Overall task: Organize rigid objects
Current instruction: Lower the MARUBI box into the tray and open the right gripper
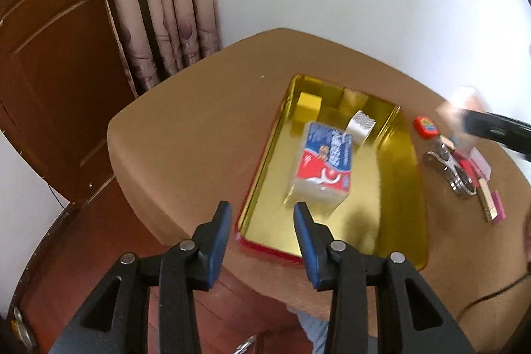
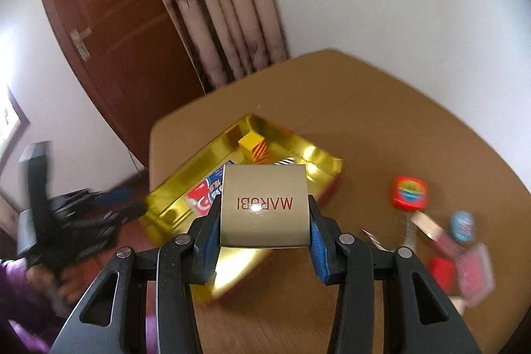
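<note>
Box (image 2: 264, 204) sits clamped between right claw (image 2: 264, 221) fingers.

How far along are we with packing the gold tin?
Done: the tissue pack, yellow block and patterned white block sit in the gold tin. In hand: the right gripper clamps a MARUBI box; the left gripper is open. Left: the red-capped bottle, scissors and small pink and red items on the table.

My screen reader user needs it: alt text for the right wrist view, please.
The right gripper clamps a beige box printed MARUBI above a gold tin on a brown table. Small red items lie to the right.
</note>
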